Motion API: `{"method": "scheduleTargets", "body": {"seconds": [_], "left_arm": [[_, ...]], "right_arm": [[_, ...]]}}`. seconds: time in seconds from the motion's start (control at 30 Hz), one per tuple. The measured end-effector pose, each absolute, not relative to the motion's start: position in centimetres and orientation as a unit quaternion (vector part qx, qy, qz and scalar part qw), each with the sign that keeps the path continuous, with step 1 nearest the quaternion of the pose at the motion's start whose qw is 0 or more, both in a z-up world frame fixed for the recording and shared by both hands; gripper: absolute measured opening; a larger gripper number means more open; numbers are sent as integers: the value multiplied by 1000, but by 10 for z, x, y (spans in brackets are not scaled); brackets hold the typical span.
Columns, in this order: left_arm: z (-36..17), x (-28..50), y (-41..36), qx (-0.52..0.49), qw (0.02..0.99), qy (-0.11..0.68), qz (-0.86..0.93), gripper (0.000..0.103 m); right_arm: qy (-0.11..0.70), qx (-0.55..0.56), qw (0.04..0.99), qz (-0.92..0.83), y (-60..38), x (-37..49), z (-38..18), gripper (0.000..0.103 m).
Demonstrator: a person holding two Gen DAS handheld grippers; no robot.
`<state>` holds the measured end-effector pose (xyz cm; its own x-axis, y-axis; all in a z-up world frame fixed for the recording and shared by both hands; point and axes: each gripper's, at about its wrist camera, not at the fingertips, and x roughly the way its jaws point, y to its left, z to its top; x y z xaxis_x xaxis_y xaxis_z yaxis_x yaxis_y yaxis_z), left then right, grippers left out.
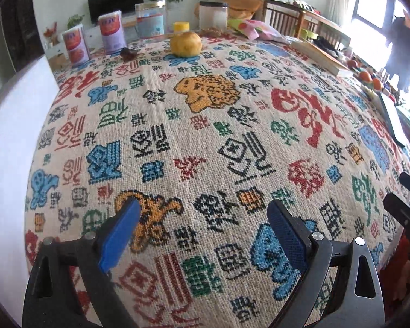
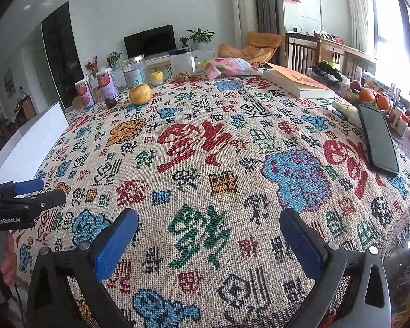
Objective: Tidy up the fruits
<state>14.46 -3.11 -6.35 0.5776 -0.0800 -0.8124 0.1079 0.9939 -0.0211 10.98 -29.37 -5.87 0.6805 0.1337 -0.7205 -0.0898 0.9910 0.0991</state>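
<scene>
A yellow round fruit (image 1: 185, 44) sits at the far side of the patterned tablecloth (image 1: 205, 142); it also shows in the right wrist view (image 2: 140, 93). A small dark fruit (image 1: 128, 53) lies to its left, also in the right wrist view (image 2: 111, 102). Oranges (image 1: 369, 79) and other fruit are piled at the far right edge, also in the right wrist view (image 2: 373, 98). My left gripper (image 1: 202, 232) is open and empty, low over the near cloth. My right gripper (image 2: 209, 242) is open and empty, also near the front. The left gripper shows in the right wrist view (image 2: 38, 191).
Cans (image 2: 94, 88), clear jars (image 2: 134, 72), a yellow lid (image 2: 156, 78) and a snack bag (image 2: 229, 67) line the far edge. A book (image 2: 298, 82) and a black phone (image 2: 378, 139) lie at the right. A white board (image 2: 30, 145) borders the left edge.
</scene>
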Motion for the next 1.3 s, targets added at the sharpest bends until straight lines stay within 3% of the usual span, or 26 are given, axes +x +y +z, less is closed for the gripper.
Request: {"method": "scheduleTargets", "body": {"seconds": [0.77, 1.3], "left_arm": [[-82, 155, -25, 12, 894, 447, -27, 101], [-82, 155, -25, 12, 894, 446, -27, 101]], "right_arm": [[456, -8, 888, 60, -264, 130, -102, 103], [443, -28, 895, 53, -259, 121, -105, 103]]}}
